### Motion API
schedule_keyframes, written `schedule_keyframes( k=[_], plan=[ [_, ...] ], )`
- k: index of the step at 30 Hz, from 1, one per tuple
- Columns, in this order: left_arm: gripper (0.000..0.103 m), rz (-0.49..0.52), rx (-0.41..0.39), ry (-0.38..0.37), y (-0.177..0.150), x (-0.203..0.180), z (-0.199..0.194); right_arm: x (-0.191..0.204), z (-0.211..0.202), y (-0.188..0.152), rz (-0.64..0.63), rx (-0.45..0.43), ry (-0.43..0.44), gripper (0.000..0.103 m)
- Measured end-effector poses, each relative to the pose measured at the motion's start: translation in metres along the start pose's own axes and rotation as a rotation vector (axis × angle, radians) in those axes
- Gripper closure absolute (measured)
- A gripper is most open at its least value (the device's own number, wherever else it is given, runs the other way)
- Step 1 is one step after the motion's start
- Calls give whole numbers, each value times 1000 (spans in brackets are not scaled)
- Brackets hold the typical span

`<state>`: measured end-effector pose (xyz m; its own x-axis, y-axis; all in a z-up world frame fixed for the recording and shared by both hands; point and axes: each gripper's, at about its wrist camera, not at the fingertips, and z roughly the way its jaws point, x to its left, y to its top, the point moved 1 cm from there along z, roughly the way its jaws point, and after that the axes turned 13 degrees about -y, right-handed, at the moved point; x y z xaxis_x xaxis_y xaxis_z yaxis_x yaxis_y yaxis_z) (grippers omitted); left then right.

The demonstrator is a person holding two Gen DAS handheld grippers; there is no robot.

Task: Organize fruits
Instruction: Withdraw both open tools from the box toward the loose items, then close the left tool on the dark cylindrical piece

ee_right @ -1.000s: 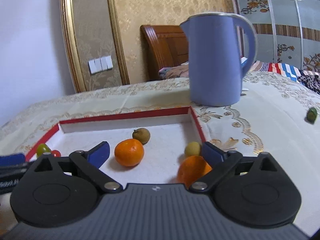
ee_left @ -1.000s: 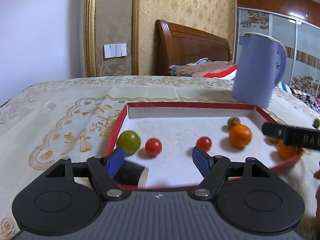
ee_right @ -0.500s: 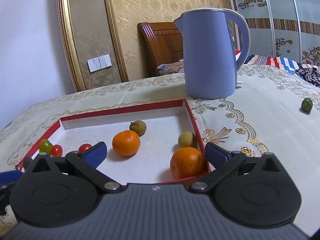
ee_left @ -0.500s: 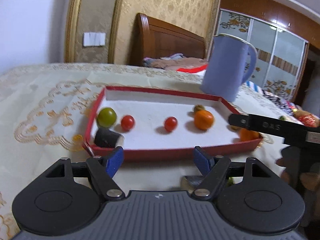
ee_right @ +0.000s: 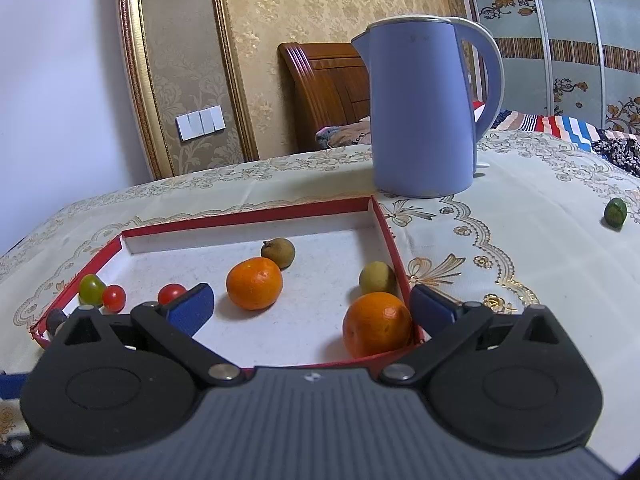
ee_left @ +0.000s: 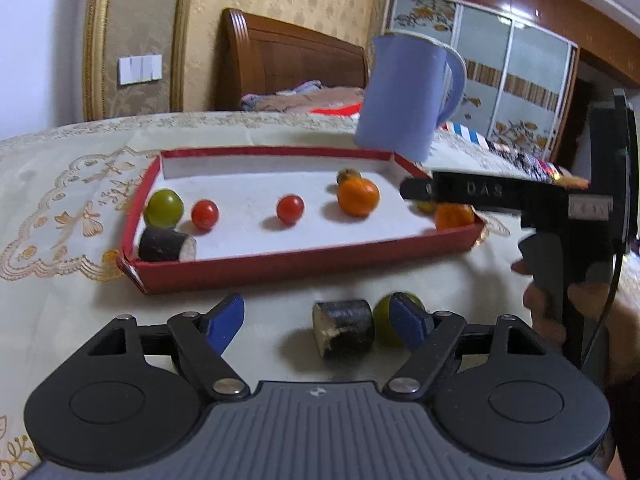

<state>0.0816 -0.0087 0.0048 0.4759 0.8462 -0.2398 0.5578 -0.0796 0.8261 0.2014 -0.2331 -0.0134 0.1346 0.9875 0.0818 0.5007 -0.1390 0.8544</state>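
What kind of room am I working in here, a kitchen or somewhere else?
Most likely a bedroom at home, not a kitchen. A wooden headboard with bedding stands behind the cloth-covered table, and a wardrobe with patterned sliding doors fills the far wall.

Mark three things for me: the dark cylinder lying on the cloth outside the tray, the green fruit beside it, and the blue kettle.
dark cylinder point(ee_left: 346, 328), left wrist view, on its dark curved side.
green fruit point(ee_left: 383, 320), left wrist view, on the part showing left of the finger pad.
blue kettle point(ee_right: 420, 120), right wrist view, mid-body.
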Motion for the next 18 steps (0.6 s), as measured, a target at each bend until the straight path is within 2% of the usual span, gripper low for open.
schedule_keyframes(
  k=[2,4,8,11,13,15,18],
  plan=[
    [23,26,12,10,-2,-4,2,0,-1,0,5,-3,1,0],
    [14,40,12,17,-4,-6,2,0,0,0,5,-2,0,0],
    [14,32,-7,41,-8,-4,0,0,0,0,4,-1,0,0],
    [15,3,3,31,-8,2,1,0,1,0,3,3,-2,0],
    [21,-9,8,-5,-8,5,-1,0,0,0,4,2,0,0],
    [22,6,13,-34,-10,4,-3,-1,-1,0,5,-1,-1,0],
    [25,29,30,-11,-10,-1,0,-1,-5,-2,0,-11,-12,0]
  ],
)
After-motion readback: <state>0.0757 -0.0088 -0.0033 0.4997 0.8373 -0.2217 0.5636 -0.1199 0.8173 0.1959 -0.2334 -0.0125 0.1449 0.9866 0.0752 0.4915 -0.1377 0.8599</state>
